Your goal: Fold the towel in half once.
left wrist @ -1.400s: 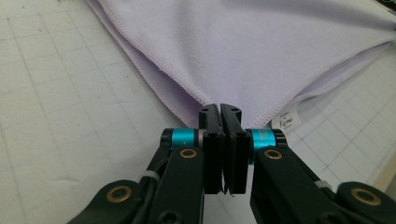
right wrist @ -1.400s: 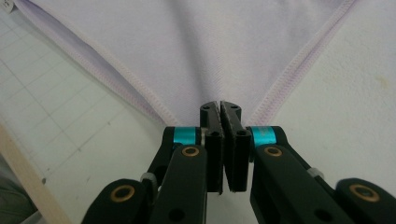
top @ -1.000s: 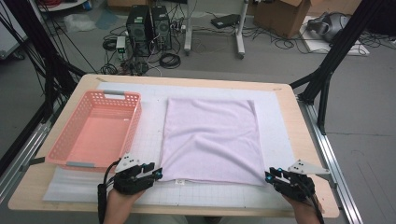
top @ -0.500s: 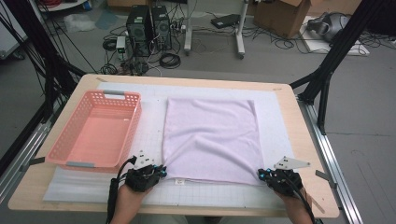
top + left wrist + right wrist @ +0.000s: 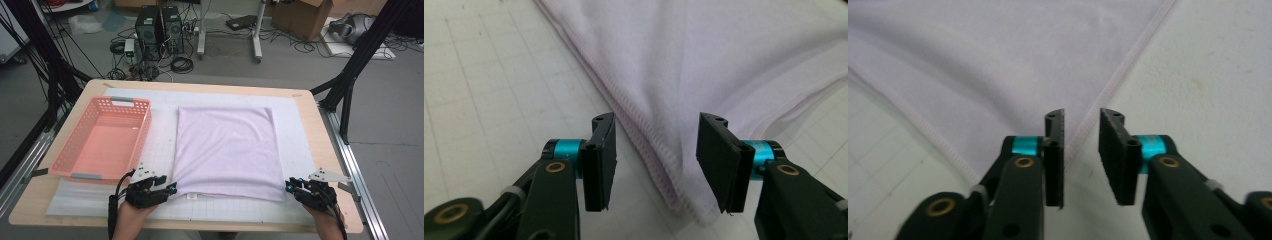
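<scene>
From the high view we see a lilac cloth [image 5: 227, 150] lying flat on the white mat [image 5: 300, 125] of the worktop [image 5: 330, 150], with a pink basket [image 5: 102, 137] to its left. Our left gripper [image 5: 170, 188] sits at the cloth's near left corner, our right gripper [image 5: 290, 186] at its near right corner. In the left gripper view the jaws have just been opening and stand apart, the cloth corner [image 5: 684, 200] between them, unpinched. In the right gripper view the jaws have just been opening too, a narrow gap over the hem [image 5: 1083, 130].
</scene>
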Tool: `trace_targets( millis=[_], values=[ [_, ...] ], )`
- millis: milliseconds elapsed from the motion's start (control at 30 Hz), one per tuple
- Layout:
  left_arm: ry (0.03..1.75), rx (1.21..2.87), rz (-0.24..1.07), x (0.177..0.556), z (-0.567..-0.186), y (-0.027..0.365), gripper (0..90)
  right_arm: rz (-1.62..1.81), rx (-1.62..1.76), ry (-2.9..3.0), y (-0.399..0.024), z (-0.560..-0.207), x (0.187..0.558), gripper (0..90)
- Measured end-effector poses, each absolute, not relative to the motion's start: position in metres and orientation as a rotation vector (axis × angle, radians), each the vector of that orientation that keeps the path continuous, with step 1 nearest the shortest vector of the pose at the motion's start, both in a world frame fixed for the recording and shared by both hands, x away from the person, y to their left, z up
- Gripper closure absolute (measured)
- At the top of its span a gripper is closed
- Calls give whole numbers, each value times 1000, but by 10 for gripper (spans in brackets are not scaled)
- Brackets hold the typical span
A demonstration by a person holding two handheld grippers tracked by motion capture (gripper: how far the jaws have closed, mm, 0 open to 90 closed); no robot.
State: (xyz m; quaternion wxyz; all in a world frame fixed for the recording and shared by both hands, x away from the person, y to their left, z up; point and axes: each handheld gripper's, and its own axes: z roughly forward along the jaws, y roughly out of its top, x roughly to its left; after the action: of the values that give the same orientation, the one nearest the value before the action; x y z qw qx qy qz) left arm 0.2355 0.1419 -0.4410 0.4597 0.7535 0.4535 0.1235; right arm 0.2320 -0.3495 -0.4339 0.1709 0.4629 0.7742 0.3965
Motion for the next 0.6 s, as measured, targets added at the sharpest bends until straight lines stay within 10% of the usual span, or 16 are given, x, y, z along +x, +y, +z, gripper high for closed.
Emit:
trace_targets(
  millis=[200,333,467,600],
  values=[
    [1166,1854,296,242,-445,142,479,1084,1346,2280,-335,-446,239,596],
    [1158,1890,271,242,-450,137,481,1065,1297,2304,-332,-444,237,841],
    [1106,1936,257,238,-450,131,784,1047,1289,2328,-333,-441,236,859],
    [1090,1944,212,230,-448,131,847,1067,1319,2341,-345,-437,228,862]
  ],
)
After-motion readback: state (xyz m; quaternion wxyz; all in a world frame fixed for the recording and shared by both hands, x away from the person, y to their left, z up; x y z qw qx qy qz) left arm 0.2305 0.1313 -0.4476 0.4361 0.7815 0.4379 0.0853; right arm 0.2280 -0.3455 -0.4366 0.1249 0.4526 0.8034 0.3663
